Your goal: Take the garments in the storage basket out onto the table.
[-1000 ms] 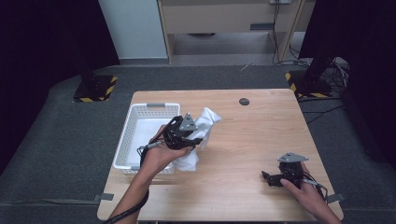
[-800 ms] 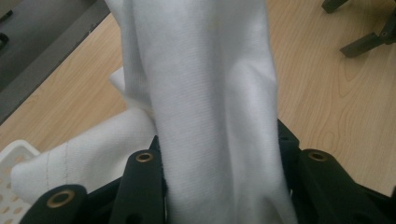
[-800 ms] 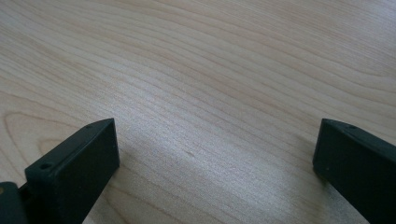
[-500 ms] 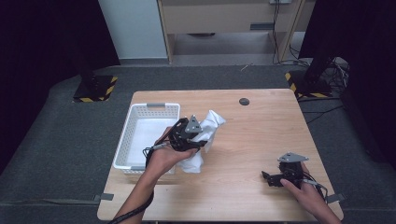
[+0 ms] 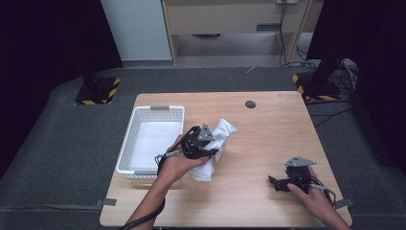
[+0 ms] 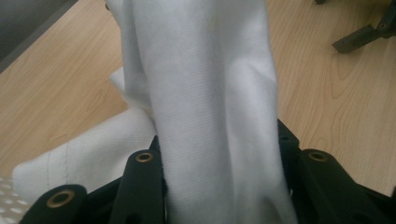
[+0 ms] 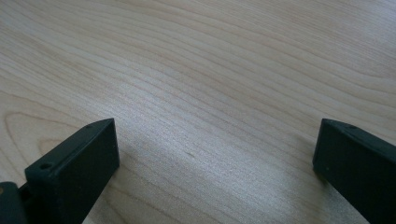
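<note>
A white cloth (image 5: pixel 223 133) lies bunched on the wooden table (image 5: pixel 273 129), just right of a white plastic basket (image 5: pixel 154 110). My left gripper (image 5: pixel 210 150) is over the cloth's middle, shut on a thick fold of it. In the left gripper view the cloth (image 6: pixel 205 70) rises between the two black jaws of the left gripper (image 6: pixel 224 156), and more of it trails down to the table at the left. My right gripper (image 5: pixel 276 184) rests near the table's front right, jaws pointing left. In the right gripper view the right gripper (image 7: pixel 215 140) stands open over bare wood.
The basket (image 5: pixel 154 110) holds a flat white layer on its floor. A small dark round disc (image 5: pixel 250 104) sits near the table's far edge. Bare wood spreads between the cloth and the right gripper. Dark floor surrounds the table.
My left gripper has moved right and sunk a little with the cloth still in it. The right gripper has stayed where it was.
</note>
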Available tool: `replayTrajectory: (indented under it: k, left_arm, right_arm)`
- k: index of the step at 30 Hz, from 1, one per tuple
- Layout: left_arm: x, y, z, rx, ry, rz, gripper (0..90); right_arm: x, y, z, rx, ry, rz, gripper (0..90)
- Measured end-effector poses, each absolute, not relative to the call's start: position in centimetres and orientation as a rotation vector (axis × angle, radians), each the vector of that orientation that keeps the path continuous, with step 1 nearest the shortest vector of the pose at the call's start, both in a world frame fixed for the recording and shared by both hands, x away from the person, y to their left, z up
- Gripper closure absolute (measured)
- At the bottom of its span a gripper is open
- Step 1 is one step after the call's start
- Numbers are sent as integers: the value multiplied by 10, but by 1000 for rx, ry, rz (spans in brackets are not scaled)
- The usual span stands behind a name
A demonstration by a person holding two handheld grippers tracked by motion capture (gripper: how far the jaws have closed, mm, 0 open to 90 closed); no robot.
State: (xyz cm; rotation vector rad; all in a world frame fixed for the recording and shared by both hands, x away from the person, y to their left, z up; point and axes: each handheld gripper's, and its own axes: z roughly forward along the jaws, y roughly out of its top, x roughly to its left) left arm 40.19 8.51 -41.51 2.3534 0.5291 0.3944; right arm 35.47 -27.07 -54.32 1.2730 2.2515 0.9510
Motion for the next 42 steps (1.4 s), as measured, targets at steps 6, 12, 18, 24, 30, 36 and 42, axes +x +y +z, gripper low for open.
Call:
replayTrajectory:
  k: [6, 12, 18, 24, 30, 36, 42]
  left_arm:
    - [404, 76, -424, 2360, 528, 379, 596]
    - [404, 69, -429, 2352, 531, 371, 596]
    - [403, 64, -432, 2345, 528, 369, 595]
    - [401, 60, -437, 2344, 527, 361, 595]
    - [397, 56, -442, 2340, 523, 348, 595]
    - [396, 51, -450, 2341, 528, 336, 594]
    - [395, 45, -460, 2350, 529, 317, 593]
  right_arm:
    - [355, -271, -543, 1273, 2252, 951, 3]
    - [355, -271, -543, 1273, 2252, 951, 3]
    - [355, -271, -543, 1273, 2252, 951, 3]
    - [355, -271, -543, 1273, 2251, 951, 4]
    - [355, -271, -543, 1273, 2251, 951, 3]
    - [355, -271, -543, 1274, 2250, 951, 3]
    - [355, -271, -543, 1274, 2251, 951, 3]
